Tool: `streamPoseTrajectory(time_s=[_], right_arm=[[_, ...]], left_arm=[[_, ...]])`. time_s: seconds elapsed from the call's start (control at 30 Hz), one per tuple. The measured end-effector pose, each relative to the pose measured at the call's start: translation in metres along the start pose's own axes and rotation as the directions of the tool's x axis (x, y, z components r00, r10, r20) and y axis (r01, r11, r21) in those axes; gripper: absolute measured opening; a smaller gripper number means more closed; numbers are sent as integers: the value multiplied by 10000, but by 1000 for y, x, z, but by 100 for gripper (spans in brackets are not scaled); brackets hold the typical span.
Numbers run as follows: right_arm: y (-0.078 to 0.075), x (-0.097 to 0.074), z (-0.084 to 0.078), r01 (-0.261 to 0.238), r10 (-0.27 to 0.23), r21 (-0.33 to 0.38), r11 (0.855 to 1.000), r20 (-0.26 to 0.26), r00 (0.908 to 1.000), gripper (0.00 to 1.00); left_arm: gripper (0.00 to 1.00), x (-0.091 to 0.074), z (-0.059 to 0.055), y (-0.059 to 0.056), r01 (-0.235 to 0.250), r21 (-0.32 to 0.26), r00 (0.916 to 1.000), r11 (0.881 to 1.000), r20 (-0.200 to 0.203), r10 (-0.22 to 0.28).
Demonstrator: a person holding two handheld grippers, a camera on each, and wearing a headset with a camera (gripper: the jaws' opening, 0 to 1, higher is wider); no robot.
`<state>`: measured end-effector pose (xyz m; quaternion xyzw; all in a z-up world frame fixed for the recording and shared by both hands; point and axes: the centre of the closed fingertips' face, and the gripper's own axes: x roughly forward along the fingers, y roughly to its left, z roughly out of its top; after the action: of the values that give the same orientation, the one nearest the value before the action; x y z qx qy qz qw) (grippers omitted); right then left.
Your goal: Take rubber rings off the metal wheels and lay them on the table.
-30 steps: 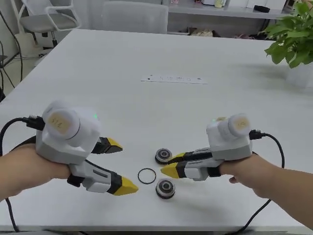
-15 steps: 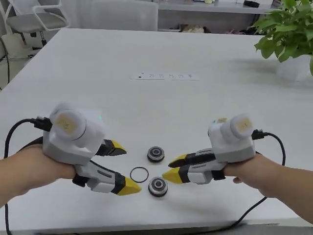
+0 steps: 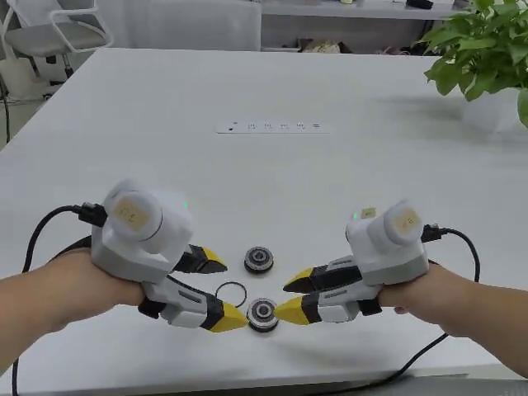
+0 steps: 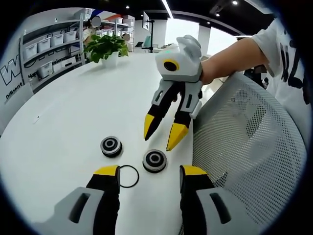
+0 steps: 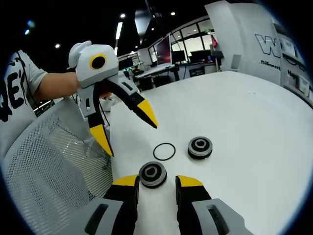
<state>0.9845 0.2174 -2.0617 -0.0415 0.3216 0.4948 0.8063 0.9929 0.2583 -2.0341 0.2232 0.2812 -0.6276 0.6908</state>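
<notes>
the lower jaw of the left tongs (image 3: 233, 293) hides part of the loose rubber ring (image 3: 231, 283). the plant (image 3: 478, 41) is cut off by the top right edge, and the marks on the white strip (image 3: 272, 127) are too small to read.

Glossy metal wheels (image 3: 262, 314), a matt rubber ring (image 5: 154, 151), smooth white table (image 3: 247, 91).
</notes>
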Motion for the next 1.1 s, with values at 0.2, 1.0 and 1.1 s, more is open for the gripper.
streamPoseTrajectory(time_s=[0.2,1.0,1.1], right_arm=[[1,3,-6,-29,19,-348,9994,-283,9996,28],[4,7,-21,-124,52,-804,9967,-896,9960,28],[4,7,-22,-131,58,-799,9967,-911,9958,28]], left_arm=[[40,12,-2,-3,178,-52,9997,9998,-182,-179],[24,41,-6,-14,652,-177,9966,9977,-498,-660],[21,44,-6,-14,652,-100,9966,9978,-508,-656]])
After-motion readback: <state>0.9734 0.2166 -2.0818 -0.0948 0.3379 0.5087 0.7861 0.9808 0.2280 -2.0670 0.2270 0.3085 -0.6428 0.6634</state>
